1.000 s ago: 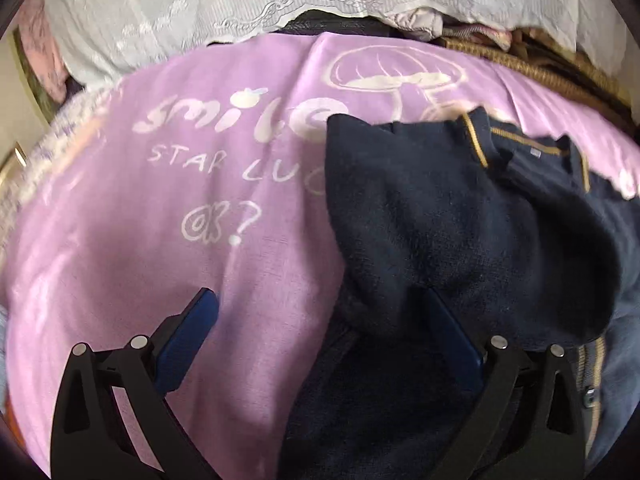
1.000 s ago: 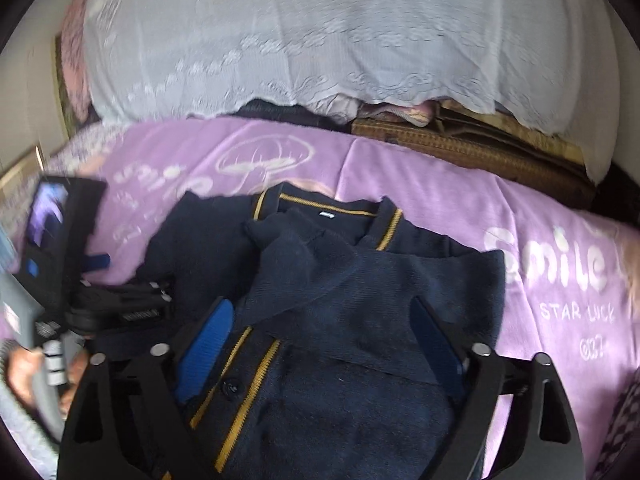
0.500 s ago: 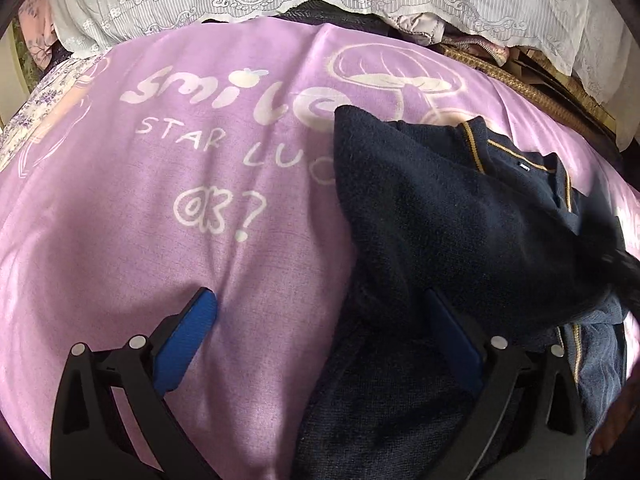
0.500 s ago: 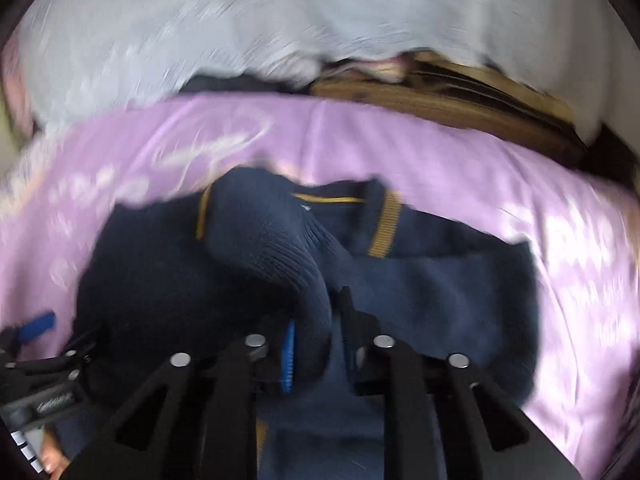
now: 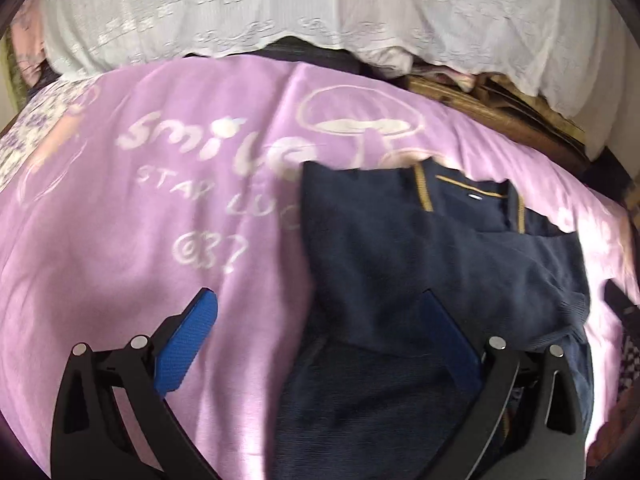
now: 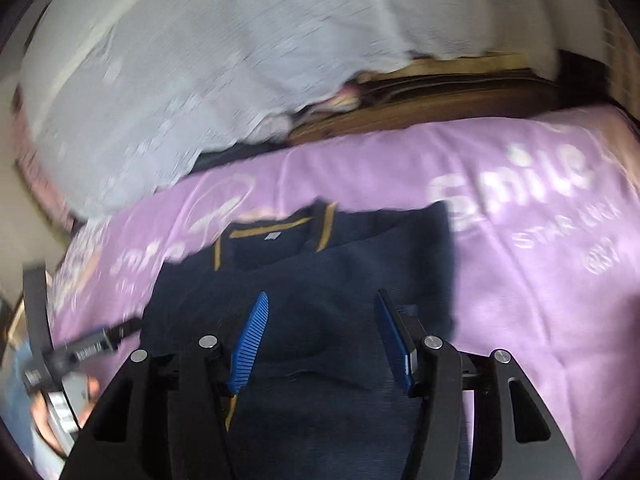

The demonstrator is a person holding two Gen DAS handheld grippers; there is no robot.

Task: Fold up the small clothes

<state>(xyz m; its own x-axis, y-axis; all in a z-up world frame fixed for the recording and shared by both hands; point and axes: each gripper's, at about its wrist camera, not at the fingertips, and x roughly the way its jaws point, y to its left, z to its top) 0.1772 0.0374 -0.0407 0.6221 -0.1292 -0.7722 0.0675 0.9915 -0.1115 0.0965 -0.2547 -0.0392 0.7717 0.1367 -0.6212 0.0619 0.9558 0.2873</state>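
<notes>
A small navy knit cardigan (image 5: pixel 420 248) with mustard trim lies on the purple bedspread (image 5: pixel 120 240), collar away from me, both sleeves folded across its front. It also shows in the right wrist view (image 6: pixel 320 280). My left gripper (image 5: pixel 320 332) is open above the cardigan's left edge, one blue pad over the spread and one over the knit. My right gripper (image 6: pixel 320 320) is open and empty just above the folded sleeve. The right wrist view is blurred.
White lace curtain fabric (image 5: pixel 320 8) hangs behind the bed. A brown woven edge (image 5: pixel 500 108) with piled clothes runs along the far side. The left hand-held gripper (image 6: pixel 80 352) shows at the left of the right wrist view.
My right gripper, shut on the sleeve half a second ago, has let it go and opened; the sleeve now lies flat across the front. The left gripper stayed open and shifted slightly.
</notes>
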